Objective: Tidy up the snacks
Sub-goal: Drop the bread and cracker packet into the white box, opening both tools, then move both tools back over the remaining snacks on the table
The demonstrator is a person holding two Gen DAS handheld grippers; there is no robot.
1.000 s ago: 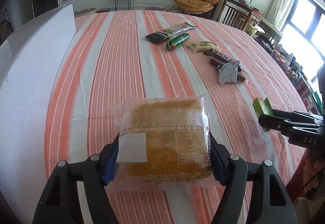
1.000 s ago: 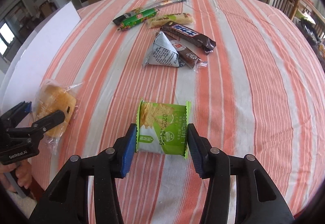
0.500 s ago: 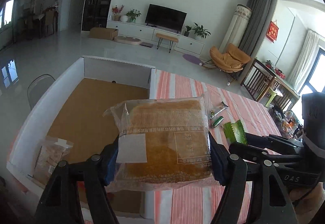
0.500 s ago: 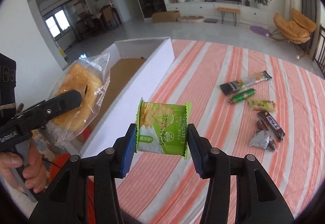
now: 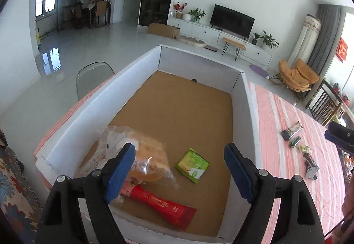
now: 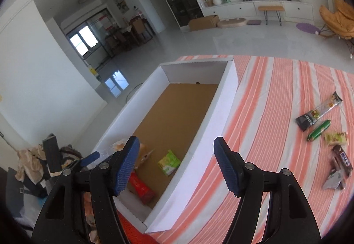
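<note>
Cardboard-brown floor filled the white box [image 5: 247, 98] that both grippers hung over. In the left wrist view, the left gripper [image 5: 179, 168] had its jaws apart and opening, with nothing between the pads; the bagged bread [image 5: 143, 157] lay in the box just beyond its left finger, a red packet [image 5: 159, 202] lay below it near the box's close wall, and the green cracker pack [image 5: 193, 164] sat ahead between the fingers. Only this view showed the red packet whole and the bread's clear wrapper. In the right wrist view, the right gripper [image 6: 176, 164] was likewise apart and opening, empty, poised over the box's right wall, with the cracker pack [image 6: 169, 162] lying in the box below its gap. This view alone showed clearly the remaining snacks [image 6: 318, 131] spread on the striped tablecloth [image 6: 265, 111], well off to the gripper's right.
</note>
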